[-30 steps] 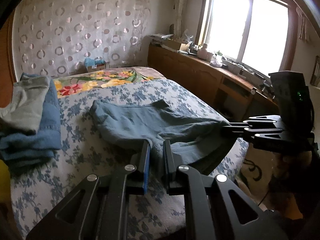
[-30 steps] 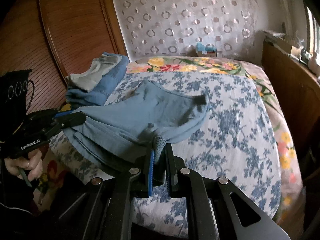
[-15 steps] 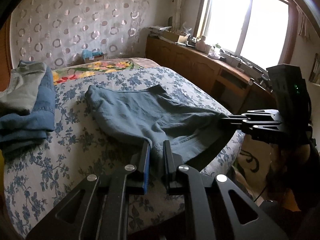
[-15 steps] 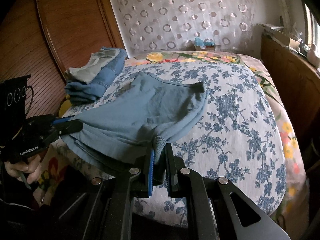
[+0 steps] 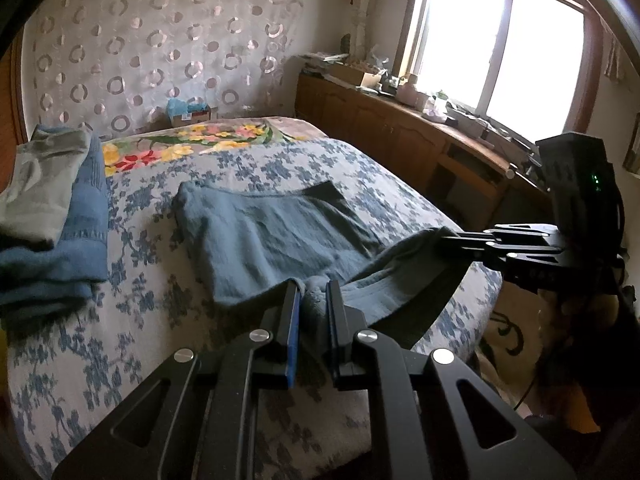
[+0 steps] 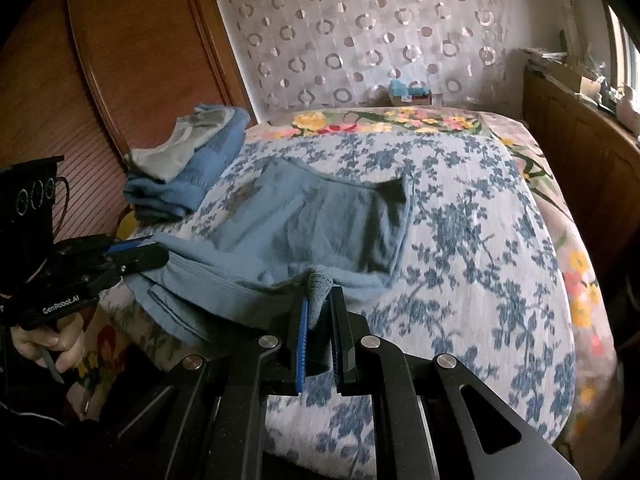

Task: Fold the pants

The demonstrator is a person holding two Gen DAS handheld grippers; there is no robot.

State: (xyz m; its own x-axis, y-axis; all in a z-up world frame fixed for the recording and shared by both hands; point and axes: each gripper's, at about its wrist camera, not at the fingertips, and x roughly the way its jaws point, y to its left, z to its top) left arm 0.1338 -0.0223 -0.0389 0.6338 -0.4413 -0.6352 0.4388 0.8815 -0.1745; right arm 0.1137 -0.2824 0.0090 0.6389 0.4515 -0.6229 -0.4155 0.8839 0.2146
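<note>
One pants (image 5: 276,236), two tools (left (image 5: 311,300), right (image 6: 319,294)), one clothes stack (image 5: 48,216).

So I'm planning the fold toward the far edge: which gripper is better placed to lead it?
Neither, I'd judge: left gripper and right gripper each pinch a near corner of the blue-grey cotton pants, so both should carry it together.

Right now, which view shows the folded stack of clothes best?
The right wrist view: the stack sits whole by the wooden headboard, both layers clear. The left wrist view shows the stack cut off at the frame's left edge.
</note>
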